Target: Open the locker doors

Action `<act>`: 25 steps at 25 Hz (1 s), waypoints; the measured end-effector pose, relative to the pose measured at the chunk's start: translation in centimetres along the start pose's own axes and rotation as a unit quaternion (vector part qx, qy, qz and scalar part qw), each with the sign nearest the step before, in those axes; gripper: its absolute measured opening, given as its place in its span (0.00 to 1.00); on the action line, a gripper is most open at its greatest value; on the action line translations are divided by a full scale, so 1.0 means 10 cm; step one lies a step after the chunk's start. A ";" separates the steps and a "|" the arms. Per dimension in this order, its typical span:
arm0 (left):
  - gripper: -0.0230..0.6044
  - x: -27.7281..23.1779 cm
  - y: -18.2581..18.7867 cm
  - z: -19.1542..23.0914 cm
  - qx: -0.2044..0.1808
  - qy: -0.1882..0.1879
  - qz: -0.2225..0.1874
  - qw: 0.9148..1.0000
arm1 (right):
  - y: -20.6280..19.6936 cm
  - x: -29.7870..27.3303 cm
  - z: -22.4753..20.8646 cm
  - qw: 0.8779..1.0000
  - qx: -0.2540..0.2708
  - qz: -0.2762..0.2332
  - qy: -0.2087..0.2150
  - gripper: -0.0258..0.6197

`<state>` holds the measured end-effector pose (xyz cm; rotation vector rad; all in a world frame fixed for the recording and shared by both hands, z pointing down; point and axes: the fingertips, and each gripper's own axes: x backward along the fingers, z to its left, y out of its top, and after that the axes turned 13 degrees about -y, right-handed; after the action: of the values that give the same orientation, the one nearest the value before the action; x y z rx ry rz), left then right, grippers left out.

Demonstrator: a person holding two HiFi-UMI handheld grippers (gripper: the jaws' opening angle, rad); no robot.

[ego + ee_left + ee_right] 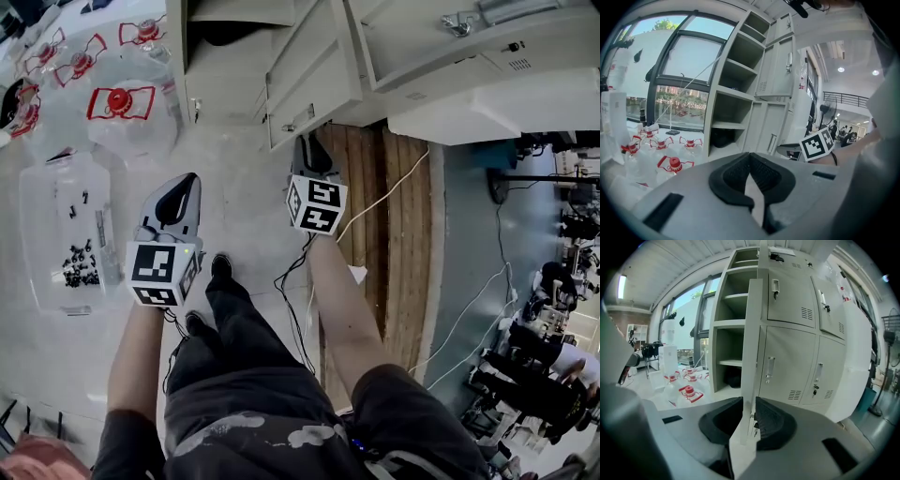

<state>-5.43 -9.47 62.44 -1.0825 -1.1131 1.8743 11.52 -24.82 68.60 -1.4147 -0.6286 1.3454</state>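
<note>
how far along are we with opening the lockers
Done: the shelf column stands open, its shelves showing. In hand: the right gripper is clamped on the edge of the open door. Left to do: the closed doors to its right are all shut. The left gripper is shut and empty.

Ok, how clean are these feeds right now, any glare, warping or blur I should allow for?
Head view: sharp, but the pale floor beside the water bottles is washed out. Left gripper view: heavy fisheye bend, the window bright, black corners. Right gripper view: same bend; the locker door edge between the jaws looks soft close up.
</note>
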 end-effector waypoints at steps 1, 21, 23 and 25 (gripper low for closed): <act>0.05 0.06 0.02 0.01 -0.001 0.003 -0.003 1.000 | 0.01 0.04 -0.01 1.000 -0.003 0.000 -0.003 0.20; 0.05 1.82 0.84 -0.68 -0.052 0.009 -0.093 0.994 | 1.60 2.47 0.41 0.981 -0.049 -0.182 0.041 0.37; 0.05 2.02 0.93 -0.81 -0.061 0.006 -0.105 0.993 | 1.74 2.76 0.47 0.977 -0.050 -0.201 0.049 0.34; 0.05 2.22 1.02 -0.93 -0.068 0.003 -0.118 0.991 | 1.84 3.05 0.54 0.974 -0.049 -0.215 0.052 0.28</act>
<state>-7.67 8.69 43.73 -0.9827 -1.3203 1.6293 8.62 -1.95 40.98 -1.3216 -0.8831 0.9029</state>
